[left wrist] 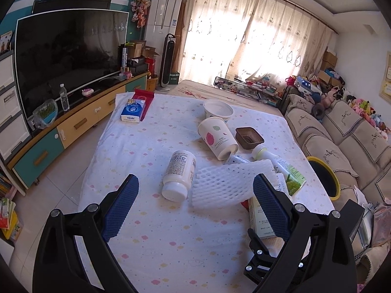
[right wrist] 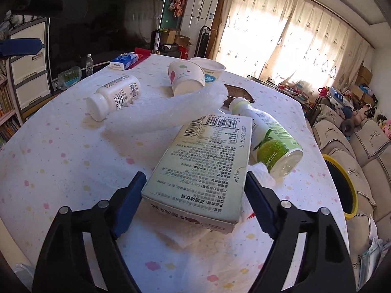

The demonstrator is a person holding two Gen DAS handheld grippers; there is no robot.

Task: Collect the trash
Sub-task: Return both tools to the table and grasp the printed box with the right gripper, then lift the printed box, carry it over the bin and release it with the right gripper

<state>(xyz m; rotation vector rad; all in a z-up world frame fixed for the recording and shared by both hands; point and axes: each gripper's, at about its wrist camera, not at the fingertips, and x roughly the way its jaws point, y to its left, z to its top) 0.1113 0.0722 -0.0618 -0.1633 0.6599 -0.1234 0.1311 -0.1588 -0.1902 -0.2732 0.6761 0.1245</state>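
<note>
Trash lies on a table with a spotted white cloth. In the left wrist view my left gripper is open above a lying white pill bottle and a white foam net. A paper cup, a white tub, a brown tray and a green drink bottle lie beyond. In the right wrist view my right gripper is open, its fingers on either side of a flat carton without visibly touching it. The green bottle, foam net and pill bottle lie behind.
A yellow-rimmed black bin stands at the table's right edge, also in the right wrist view, against a beige sofa. A tissue pack sits at the table's far left. A TV stand runs along the left.
</note>
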